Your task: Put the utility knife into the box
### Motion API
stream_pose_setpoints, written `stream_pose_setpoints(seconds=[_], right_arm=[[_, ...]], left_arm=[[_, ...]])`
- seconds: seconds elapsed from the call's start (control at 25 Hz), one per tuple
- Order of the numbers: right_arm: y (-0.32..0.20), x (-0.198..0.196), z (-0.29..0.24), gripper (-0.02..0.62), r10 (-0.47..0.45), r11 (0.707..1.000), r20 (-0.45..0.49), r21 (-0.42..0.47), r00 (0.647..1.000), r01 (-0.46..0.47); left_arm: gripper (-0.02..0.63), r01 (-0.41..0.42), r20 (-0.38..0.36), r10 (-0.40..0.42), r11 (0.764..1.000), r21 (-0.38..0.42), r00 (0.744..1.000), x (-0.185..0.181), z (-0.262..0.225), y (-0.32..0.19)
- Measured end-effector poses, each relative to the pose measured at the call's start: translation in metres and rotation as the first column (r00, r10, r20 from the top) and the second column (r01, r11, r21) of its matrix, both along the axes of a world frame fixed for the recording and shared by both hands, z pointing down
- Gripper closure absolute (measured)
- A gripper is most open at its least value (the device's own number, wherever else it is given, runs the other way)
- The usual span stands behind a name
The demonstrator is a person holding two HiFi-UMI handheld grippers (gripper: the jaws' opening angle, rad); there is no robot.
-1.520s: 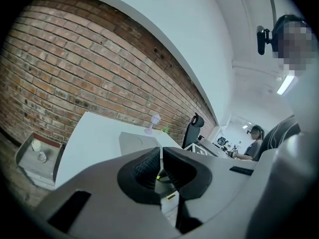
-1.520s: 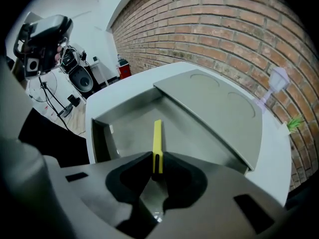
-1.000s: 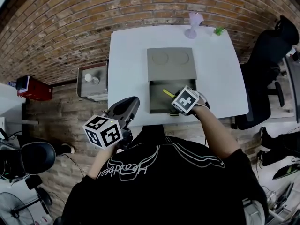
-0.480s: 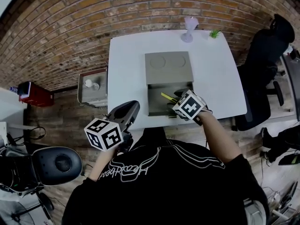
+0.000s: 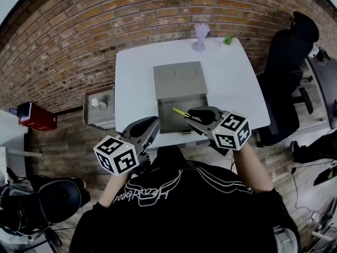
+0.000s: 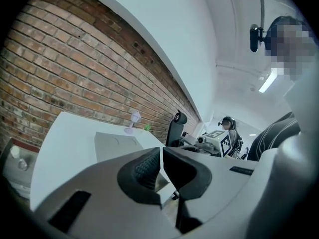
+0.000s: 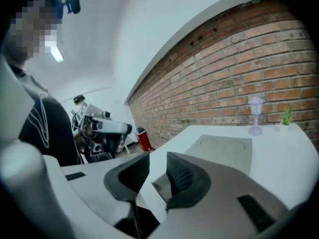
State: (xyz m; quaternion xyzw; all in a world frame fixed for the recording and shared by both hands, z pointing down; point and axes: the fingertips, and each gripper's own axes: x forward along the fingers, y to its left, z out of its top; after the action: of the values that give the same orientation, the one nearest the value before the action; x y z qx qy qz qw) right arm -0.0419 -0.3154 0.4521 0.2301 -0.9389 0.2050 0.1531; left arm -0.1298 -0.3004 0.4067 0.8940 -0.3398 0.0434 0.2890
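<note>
Apparently the utility knife [image 5: 180, 112] already lies in the box [image 5: 178, 83], the right gripper [image 7: 158, 167] closing its fingers on nothing and the left gripper [image 6: 162, 159] holding its fingers pressed together, empty; next, just draw clear

We see the grey box [image 5: 169, 122] lying open mid-tabletop [image 5: 136, 78], its flat lid [image 5: 177, 79], marked with two circles, folded back toward the far edge and its tray at the near edge. The yellow utility knife [image 5: 179, 112] lies slantwise inside the tray, apparently flat, one end hidden.

Grey rectangular box [image 5: 178, 81] sits centred on the white table [image 5: 132, 88]; yellow utility knife [image 5: 180, 112] lies inside; lilac goblet [image 5: 200, 37] stands behind.
</note>
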Motion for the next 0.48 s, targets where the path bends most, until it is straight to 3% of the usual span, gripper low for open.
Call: stream_pose_setpoints(seconds=[0.16,0.32,0.48], right_arm=[[0.006,0.008,-0.028,0.588,0.056,0.998,0.129,-0.017,0.99,-0.054],[0.02,0.016,-0.043,0.594,0.066,0.998,0.245,-0.031,0.967,-0.061],[0.032,0.024,-0.056,0.594,0.06,0.998,0.275,0.007,0.96,-0.064]], left_arm=[[0.565,-0.028,-0.024,0.029,0.999,0.024,0.999,0.013,-0.01,0.003],[0.565,-0.069,-0.031,0.07,0.997,0.044,0.997,0.029,-0.018,0.005],[0.565,-0.107,-0.034,0.109,0.993,0.056,0.993,0.044,-0.024,0.006]])
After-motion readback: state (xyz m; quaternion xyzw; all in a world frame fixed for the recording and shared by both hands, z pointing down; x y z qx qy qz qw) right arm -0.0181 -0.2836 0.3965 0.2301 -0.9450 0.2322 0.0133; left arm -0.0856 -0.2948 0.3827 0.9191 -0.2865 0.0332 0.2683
